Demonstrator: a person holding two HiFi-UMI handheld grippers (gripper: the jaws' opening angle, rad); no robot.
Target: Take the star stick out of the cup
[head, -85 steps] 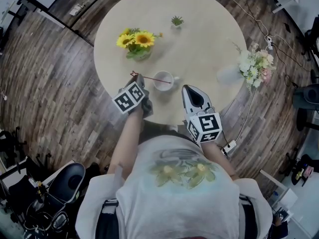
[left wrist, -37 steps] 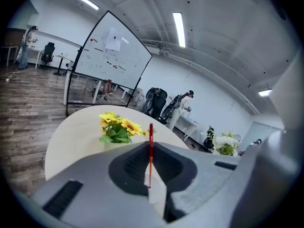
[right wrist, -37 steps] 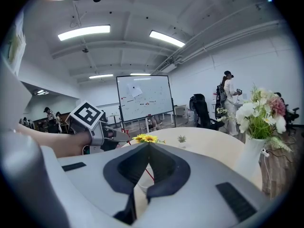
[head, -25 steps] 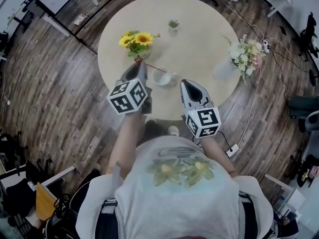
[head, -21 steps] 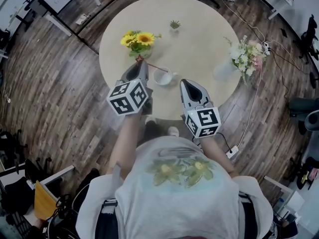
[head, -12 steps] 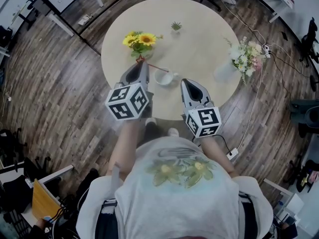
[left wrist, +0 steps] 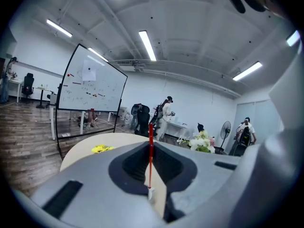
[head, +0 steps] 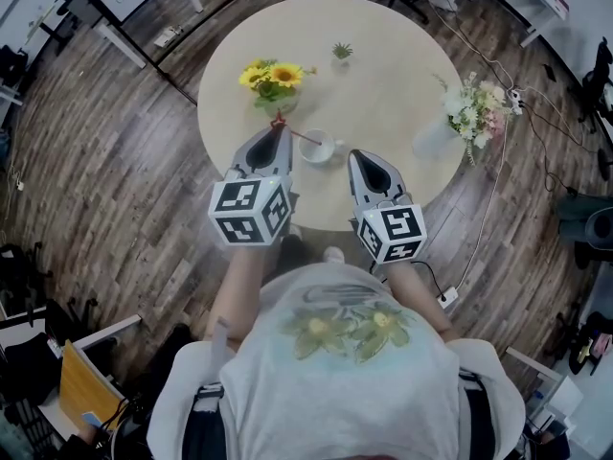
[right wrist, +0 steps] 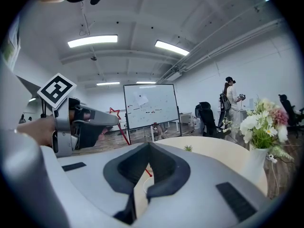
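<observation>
The star stick [head: 292, 129] is a thin red rod with a red star at its top. It slants up to the left from the white cup [head: 317, 148] on the round table [head: 383, 56], its lower end still at the cup's mouth. My left gripper [head: 279, 130] is shut on the stick just below the star; in the left gripper view the rod [left wrist: 150, 158] stands pinched between the closed jaws. My right gripper [head: 356, 154] hovers just right of the cup, shut and holding nothing. The right gripper view shows the star [right wrist: 114, 112] by the left gripper [right wrist: 80, 122].
A vase of sunflowers [head: 271, 80] stands just beyond the star. A small green plant [head: 341, 52] sits farther back, and a vase of white flowers [head: 474, 113] stands at the table's right edge. Wood floor surrounds the table. People and a whiteboard [right wrist: 149, 106] are in the background.
My left gripper has lifted toward the camera with the stick, drawing the star slightly up and right. The right gripper has stayed put.
</observation>
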